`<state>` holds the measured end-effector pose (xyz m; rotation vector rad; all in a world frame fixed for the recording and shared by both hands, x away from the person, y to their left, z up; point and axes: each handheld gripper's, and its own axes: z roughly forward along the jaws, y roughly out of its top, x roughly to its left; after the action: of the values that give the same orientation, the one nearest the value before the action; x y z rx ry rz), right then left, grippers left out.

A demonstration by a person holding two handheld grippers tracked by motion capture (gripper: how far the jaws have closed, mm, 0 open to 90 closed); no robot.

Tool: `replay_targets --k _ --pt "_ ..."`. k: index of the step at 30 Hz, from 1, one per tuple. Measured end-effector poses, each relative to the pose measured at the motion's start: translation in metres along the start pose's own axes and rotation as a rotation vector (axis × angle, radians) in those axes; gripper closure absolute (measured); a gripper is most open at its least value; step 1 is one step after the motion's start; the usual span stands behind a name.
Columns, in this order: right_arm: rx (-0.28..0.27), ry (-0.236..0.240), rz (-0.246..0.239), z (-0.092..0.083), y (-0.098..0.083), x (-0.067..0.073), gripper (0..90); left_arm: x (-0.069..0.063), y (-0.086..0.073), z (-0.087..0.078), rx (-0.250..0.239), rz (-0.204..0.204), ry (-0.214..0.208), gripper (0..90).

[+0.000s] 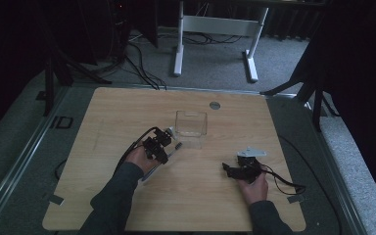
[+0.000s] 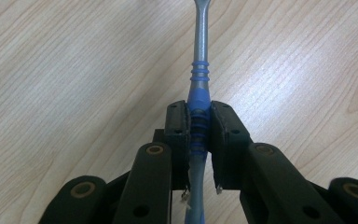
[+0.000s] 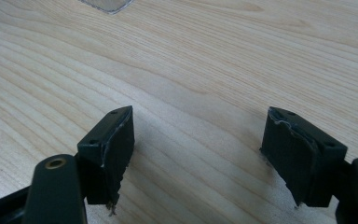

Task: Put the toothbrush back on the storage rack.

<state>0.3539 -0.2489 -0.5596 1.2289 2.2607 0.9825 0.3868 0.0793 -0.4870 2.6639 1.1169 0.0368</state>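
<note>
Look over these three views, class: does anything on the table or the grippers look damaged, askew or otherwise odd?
Only small wear stands out. The right gripper stands open over bare table, and its black pads look chipped and frayed along their edges. The left gripper is shut on a grey, blue-ribbed toothbrush. The clear container stands upright.

On the counter [image 1: 127, 112] we see a box [image 1: 191, 123] at the middle — left tool [image 1: 162, 143] just before it, right tool [image 1: 237, 169] well apart.
</note>
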Motion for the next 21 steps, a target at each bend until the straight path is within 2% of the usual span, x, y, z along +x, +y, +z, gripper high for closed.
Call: replay_targets --k 5,21 --pt "0.000 0.000 0.000 0.000 0.000 0.000 24.9 -0.001 -0.002 -0.004 -0.019 0.008 0.006 78.1" --pt "-0.001 0.000 -0.001 0.000 0.000 0.000 24.9 -0.001 -0.006 -0.014 -0.068 0.009 -0.011 78.0"
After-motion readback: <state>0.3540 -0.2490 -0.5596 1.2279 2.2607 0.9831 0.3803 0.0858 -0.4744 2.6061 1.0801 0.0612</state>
